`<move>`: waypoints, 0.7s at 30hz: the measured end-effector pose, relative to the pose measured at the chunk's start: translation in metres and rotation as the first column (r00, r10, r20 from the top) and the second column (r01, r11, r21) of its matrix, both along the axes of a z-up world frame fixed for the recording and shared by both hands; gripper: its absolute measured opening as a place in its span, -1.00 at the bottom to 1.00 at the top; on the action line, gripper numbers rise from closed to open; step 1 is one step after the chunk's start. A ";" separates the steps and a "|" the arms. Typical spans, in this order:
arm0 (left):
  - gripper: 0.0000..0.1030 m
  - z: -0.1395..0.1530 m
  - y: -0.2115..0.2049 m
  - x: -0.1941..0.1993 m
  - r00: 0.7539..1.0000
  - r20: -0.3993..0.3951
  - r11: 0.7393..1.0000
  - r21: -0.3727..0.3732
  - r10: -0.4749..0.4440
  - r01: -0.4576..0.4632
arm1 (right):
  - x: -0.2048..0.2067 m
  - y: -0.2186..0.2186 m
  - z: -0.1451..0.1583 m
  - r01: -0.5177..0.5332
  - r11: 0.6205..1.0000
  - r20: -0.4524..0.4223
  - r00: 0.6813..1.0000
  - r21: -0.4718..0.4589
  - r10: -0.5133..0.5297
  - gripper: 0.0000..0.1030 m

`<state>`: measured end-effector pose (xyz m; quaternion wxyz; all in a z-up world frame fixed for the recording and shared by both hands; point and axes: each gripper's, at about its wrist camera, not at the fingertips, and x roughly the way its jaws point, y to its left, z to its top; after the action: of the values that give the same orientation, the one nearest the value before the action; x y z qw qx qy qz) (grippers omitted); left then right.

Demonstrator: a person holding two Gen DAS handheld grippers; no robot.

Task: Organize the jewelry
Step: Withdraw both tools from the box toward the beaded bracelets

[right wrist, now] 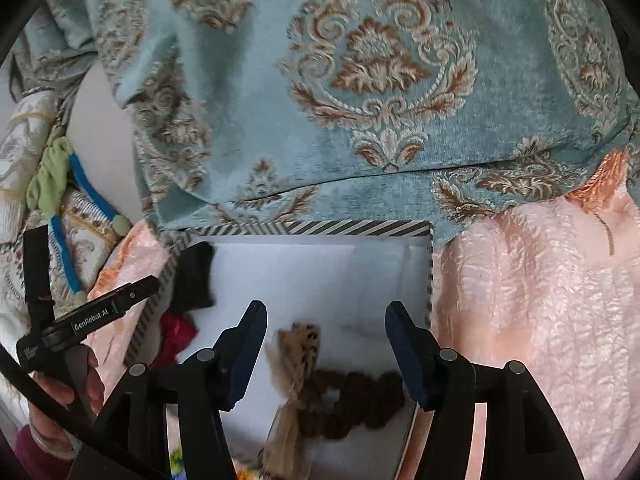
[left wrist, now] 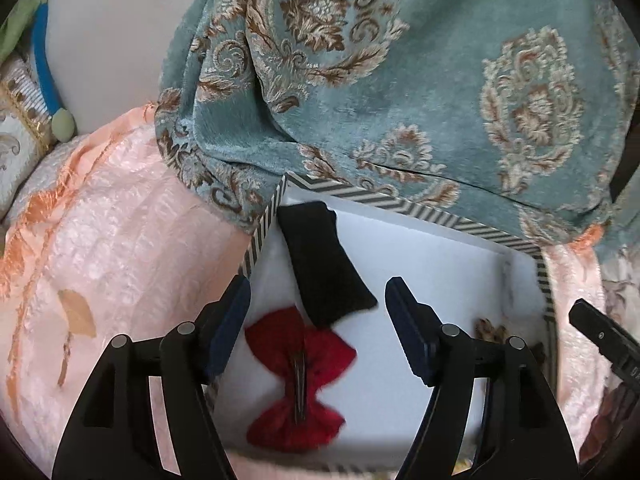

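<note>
From the left wrist, the left gripper hangs wide open and empty over the striped-rim box. A red bow clip lies between the jaws, its metal clasp running straight ahead along them. Beyond it, a black pouch slants away up-left.

From the right wrist, the right gripper is likewise spread, holding nothing. Between its jaws lies a leopard-print bow, long axis pointing forward, touching a brown scrunchie nearer the right jaw.
</note>
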<state>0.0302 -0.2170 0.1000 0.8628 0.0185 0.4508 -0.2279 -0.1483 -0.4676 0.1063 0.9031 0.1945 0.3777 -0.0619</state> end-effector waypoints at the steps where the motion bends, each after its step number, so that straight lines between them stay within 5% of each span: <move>1: 0.37 0.004 0.003 -0.006 1.000 -0.004 1.000 -0.010 -0.002 0.002 | -0.010 0.004 0.004 -0.006 1.000 0.003 1.000 -0.009 0.006 0.17; 21: 0.38 0.048 0.093 -0.182 0.999 0.047 1.000 -0.018 -0.021 0.022 | -0.175 0.095 0.008 -0.056 0.998 0.012 0.998 -0.017 0.056 0.25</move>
<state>-0.1516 -0.1243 0.1479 0.8709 0.0205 0.4279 -0.2408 -0.3238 -0.3730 0.1143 0.9084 0.1768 0.3769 -0.0384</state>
